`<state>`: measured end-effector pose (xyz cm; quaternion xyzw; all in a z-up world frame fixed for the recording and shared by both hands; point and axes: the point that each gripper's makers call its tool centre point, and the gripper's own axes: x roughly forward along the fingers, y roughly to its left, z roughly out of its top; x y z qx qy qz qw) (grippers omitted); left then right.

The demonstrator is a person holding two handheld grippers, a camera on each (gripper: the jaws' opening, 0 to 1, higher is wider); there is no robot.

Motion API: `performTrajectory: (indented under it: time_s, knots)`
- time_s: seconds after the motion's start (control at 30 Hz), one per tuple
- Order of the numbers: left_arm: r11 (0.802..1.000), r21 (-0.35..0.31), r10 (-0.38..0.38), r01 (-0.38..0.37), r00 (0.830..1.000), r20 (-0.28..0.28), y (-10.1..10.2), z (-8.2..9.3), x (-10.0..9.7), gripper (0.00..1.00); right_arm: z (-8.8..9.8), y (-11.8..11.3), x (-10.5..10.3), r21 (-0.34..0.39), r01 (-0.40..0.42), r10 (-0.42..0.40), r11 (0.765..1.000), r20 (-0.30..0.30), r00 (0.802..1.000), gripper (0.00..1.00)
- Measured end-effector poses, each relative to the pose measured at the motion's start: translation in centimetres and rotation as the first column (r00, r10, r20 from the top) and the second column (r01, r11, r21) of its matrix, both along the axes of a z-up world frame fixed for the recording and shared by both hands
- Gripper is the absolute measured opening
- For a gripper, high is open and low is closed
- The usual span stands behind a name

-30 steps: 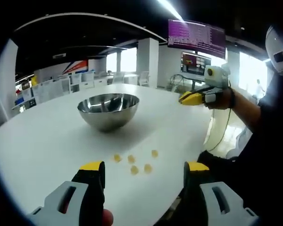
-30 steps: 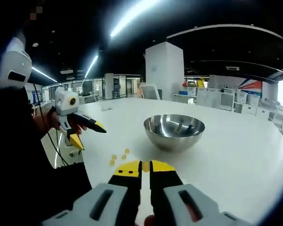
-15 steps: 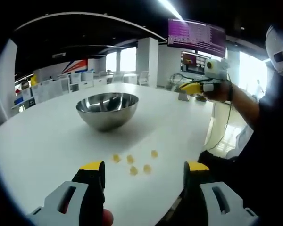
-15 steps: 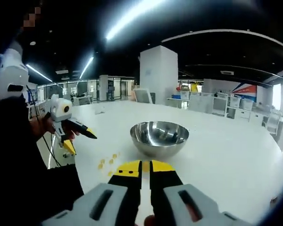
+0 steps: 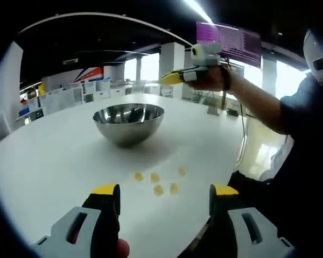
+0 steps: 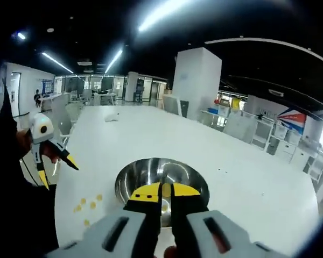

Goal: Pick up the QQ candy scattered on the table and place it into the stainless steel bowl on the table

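Shiny round steel bowl point(image 5: 128, 122), empty.

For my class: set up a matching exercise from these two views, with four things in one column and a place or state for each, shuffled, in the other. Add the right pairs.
Things:
1. right tongs
2. left tongs
3. stainless steel bowl
4. loose candies

Places or states:
A. spread wide apart, low over the table near the person
B. lying on the white table between the bowl and the near edge
C. closed on a yellow candy, raised above the bowl
D. upright on the table, shiny

Pairs: 1-C, 2-A, 3-D, 4-B
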<state>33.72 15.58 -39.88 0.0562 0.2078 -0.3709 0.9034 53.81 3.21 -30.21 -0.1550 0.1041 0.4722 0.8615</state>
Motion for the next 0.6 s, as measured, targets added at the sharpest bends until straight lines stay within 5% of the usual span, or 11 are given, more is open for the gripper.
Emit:
performTrajectory:
  time_s: [0.33, 0.6]
  knots:
    - [1.0, -0.011, 0.012, -0.012, 1.0, -0.001, 0.6, -0.2, -0.1, 0.67, -5.7, 4.3, 2.6, -0.156, -0.08, 0.063, 0.985, -0.11, 0.992, 0.07]
    - [1.0, -0.007, 0.008, -0.008, 1.0, -0.005, 0.6, -0.5, -0.4, 0.67, -7.0, 4.5, 3.3, -0.26, -0.096, 0.065, 0.961, -0.126, 0.99, 0.07]
